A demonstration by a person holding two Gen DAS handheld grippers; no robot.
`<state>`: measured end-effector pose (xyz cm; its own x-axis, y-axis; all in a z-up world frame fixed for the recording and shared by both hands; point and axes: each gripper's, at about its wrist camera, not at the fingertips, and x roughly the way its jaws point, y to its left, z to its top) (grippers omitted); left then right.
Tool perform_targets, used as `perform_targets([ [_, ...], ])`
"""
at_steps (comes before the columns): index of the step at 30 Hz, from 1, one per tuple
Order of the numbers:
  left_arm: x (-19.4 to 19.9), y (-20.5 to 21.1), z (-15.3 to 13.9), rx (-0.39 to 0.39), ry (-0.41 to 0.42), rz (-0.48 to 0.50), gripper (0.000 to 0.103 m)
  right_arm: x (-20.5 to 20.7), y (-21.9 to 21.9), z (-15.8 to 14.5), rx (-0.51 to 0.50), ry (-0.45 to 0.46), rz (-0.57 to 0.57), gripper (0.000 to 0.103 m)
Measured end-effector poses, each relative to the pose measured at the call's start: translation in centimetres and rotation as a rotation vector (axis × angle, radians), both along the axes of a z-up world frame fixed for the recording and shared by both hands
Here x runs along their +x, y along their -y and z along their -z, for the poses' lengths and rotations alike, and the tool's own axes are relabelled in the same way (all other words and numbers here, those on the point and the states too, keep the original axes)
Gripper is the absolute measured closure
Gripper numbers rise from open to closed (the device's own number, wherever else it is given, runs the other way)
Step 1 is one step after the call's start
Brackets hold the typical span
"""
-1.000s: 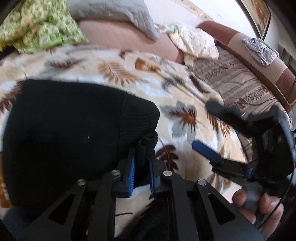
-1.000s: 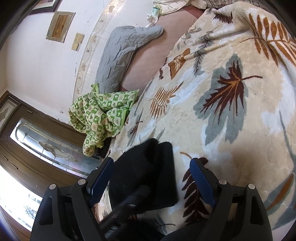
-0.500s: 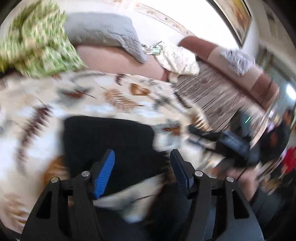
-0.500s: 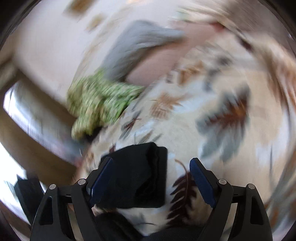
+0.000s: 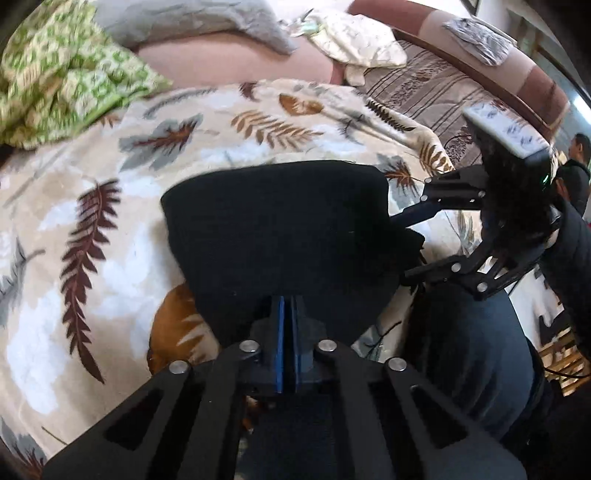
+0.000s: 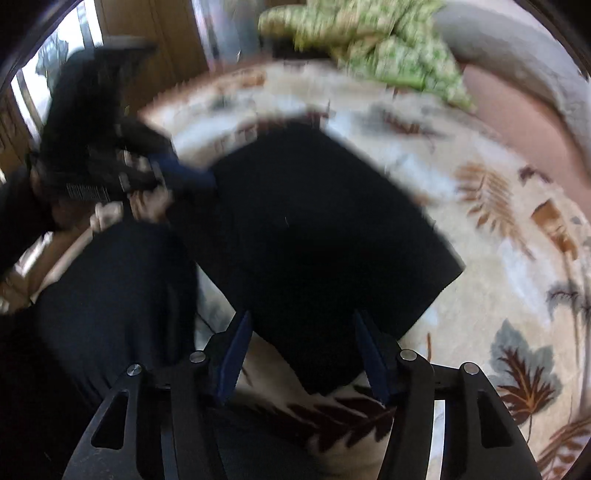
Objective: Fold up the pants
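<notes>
Black folded fabric pants lie on the cream leaf-print plush blanket.
Your left gripper is clenched at the pants' near edge, blue pads together. Your right gripper is spread wide over the pants' near corner, grasping nothing. Green patterned cloth sits beyond the blanket.

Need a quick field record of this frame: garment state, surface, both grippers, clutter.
garment: black pants, folded into a compact block
surface: leaf-print blanket
left gripper: jaws shut at the near edge of the pants; whether cloth is pinched cannot be told
right gripper: jaws open, straddling the near corner of the pants, not clamped
clutter: green patterned cloth, grey pillow, both beyond the blanket
image quality: right wrist view motion-blurred
</notes>
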<state>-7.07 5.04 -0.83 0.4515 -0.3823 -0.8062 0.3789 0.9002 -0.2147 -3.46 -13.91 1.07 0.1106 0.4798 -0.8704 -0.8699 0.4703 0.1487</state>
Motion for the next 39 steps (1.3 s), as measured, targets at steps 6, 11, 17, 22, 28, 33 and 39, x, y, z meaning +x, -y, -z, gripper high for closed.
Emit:
perform_targets([
  [6,1.7,-0.4,3.3,-0.060,-0.052,0.002,0.102,1.5,-0.2,1.8,-0.036,-0.066,-0.013,0.043],
  [11,2.0,-0.9,2.3,-0.121,-0.085,0.029,0.102,1.5,0.7,1.5,0.012,-0.078,-0.015,0.043],
  [17,1.9,-4.0,-3.0,-0.210,0.089,-0.016,0.101,1.2,2.2,1.1,0.085,-0.098,0.037,0.041],
  [22,6.9,-3.3,1.7,-0.090,-0.048,-0.088,0.101,1.1,2.3,1.1,0.089,-0.101,0.045,0.040],
  [28,6.5,-3.2,3.0,-0.101,-0.037,-0.128,0.102,2.2,1.4,1.8,0.104,-0.119,0.066,0.040],
  [33,5.4,-4.0,-0.3,-0.133,0.023,-0.157,0.101,1.8,1.6,0.2,0.095,-0.109,0.065,0.041],
  [39,6.2,-3.9,-1.2,-0.165,0.076,-0.178,0.096,2.2,0.3,-5.3,0.232,-0.019,0.027,0.041],
])
